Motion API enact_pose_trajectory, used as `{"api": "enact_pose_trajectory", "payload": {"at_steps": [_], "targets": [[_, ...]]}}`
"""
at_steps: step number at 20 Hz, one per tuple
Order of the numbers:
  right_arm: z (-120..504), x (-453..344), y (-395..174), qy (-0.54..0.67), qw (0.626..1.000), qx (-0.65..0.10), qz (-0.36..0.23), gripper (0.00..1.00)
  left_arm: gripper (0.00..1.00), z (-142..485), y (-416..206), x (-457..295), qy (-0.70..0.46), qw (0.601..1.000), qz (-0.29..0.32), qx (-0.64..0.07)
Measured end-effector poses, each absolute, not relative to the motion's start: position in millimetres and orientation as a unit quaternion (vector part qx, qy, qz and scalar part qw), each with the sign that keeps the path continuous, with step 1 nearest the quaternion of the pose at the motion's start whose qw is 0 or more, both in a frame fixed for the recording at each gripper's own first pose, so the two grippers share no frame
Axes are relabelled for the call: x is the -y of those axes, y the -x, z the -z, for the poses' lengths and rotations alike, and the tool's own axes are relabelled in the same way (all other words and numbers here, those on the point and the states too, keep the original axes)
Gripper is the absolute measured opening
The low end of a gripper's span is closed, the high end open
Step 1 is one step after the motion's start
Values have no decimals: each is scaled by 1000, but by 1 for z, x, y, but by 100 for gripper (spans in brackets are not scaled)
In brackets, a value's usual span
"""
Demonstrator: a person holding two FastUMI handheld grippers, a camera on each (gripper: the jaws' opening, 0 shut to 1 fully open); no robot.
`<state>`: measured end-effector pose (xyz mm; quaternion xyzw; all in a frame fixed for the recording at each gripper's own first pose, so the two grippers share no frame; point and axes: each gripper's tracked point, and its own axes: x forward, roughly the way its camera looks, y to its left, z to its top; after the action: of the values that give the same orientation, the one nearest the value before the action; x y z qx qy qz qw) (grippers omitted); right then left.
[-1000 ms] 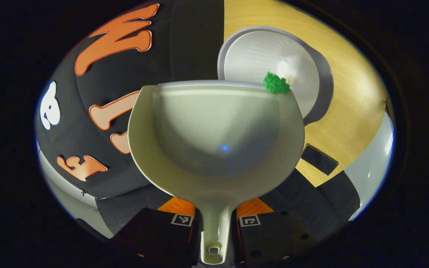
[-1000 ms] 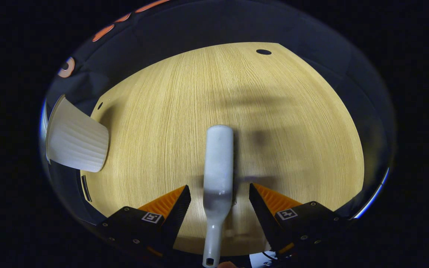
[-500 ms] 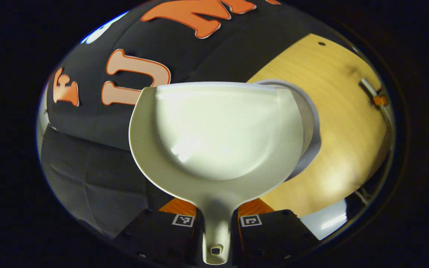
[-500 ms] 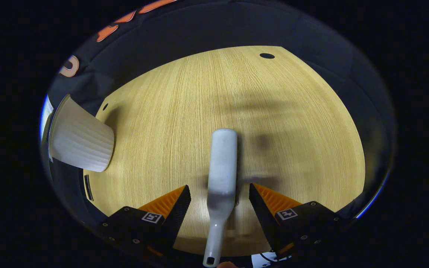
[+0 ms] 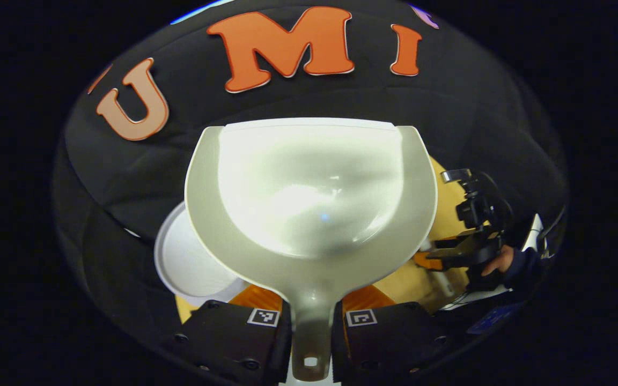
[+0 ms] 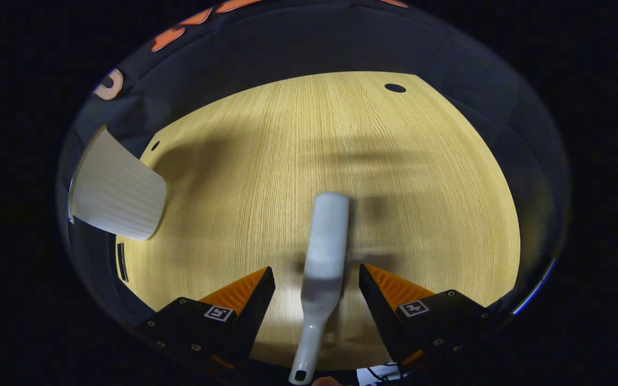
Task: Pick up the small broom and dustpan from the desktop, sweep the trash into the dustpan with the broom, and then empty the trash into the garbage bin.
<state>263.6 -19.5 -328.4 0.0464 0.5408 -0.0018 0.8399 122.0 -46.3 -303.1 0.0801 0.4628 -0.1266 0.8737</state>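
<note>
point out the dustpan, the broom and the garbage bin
dustpan [image 5: 309,187], left gripper view, middle of its empty scoop
broom [image 6: 326,241], right gripper view, middle of its white back
garbage bin [image 6: 118,195], right gripper view, its ribbed outer wall

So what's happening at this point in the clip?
The left tongs are shut on the handle of the pale, empty plastic dustpan, held up facing the booth wall above the white round garbage bin. The right tongs are open around the white small broom, which lies on the light wooden desktop. No trash shows in the dustpan.
</note>
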Motion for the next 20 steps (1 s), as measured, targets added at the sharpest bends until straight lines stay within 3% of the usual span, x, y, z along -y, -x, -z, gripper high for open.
{"api": "enact_pose_trajectory", "payload": {"at_steps": [2,8,16,20], "targets": [[324,22,-266,-47,843,-537,5,96,30,319,-110,77,-33,866,138,-479],[324,20,-264,-45,846,-531,11,96,31,404,-99,87,6,843,88,-530],[334,12,-261,-21,839,-543,2,95,31,520,-68,106,16,787,48,-615],[335,10,-258,-16,837,-547,1,96,31,549,-56,105,35,755,47,-653]]}}
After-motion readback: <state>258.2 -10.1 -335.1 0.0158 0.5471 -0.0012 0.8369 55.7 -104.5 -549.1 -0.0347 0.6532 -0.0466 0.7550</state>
